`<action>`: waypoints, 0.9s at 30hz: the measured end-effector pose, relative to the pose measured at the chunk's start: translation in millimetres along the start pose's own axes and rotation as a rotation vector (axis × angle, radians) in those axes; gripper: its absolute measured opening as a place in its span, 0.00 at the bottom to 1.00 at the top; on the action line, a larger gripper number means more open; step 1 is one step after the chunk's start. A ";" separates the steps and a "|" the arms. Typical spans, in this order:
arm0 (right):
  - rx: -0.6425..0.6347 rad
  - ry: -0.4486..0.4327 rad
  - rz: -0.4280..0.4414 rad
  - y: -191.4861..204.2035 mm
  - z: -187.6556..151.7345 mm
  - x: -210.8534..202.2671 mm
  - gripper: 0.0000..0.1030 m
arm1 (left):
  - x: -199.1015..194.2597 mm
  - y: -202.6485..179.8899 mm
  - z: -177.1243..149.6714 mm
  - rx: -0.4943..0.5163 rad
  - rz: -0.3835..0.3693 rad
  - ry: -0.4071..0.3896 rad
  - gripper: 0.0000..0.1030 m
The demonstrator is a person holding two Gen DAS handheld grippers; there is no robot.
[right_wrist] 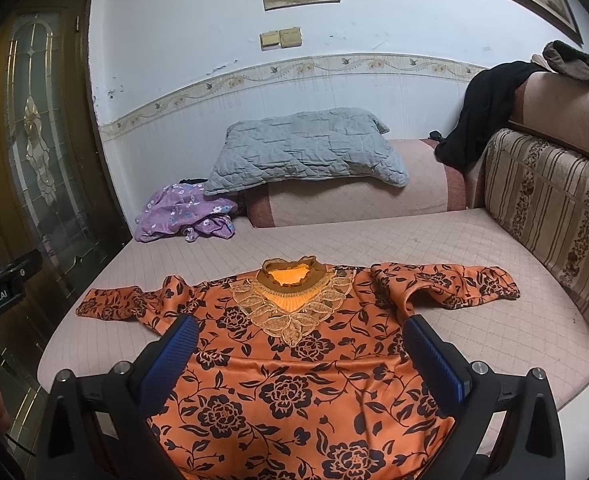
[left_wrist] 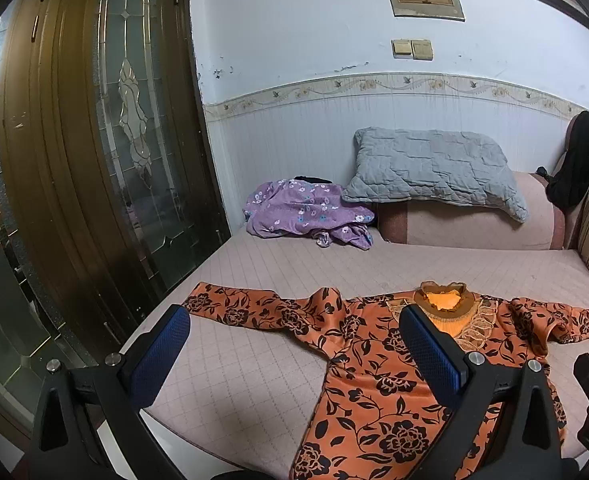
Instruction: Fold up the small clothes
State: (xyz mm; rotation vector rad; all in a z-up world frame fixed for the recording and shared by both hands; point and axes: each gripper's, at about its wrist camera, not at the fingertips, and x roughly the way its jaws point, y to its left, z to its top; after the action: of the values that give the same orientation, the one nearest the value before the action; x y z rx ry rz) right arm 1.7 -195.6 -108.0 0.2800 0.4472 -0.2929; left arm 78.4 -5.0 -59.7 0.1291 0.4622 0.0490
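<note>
An orange top with black flowers (left_wrist: 374, 364) lies spread flat, front up, on the pink quilted sofa seat (left_wrist: 254, 356); it also shows in the right wrist view (right_wrist: 294, 376). Its lace collar (right_wrist: 290, 304) points toward the wall. The left sleeve (left_wrist: 246, 308) lies stretched out; the right sleeve (right_wrist: 454, 284) is bent back on itself. My left gripper (left_wrist: 294, 340) is open and empty above the top's left side. My right gripper (right_wrist: 300, 354) is open and empty above the chest.
A crumpled purple flowered garment (left_wrist: 310, 216) lies at the back left of the seat. A grey quilted pillow (left_wrist: 434, 168) rests on the armrest. A striped back cushion (right_wrist: 554, 216) and dark clothes (right_wrist: 486, 108) are at the right. A wooden glass door (left_wrist: 106, 140) stands left.
</note>
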 end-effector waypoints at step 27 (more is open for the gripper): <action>0.526 0.256 0.002 -224.6 -36.0 166.0 1.00 | 240.8 -126.5 -69.1 0.039 -0.226 0.473 1.00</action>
State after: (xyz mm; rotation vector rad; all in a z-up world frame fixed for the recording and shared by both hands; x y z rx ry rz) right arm 55.5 -426.1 -260.4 0.8377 0.6185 -0.3729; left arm 265.0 -104.1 -244.4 0.1022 0.9479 -0.1550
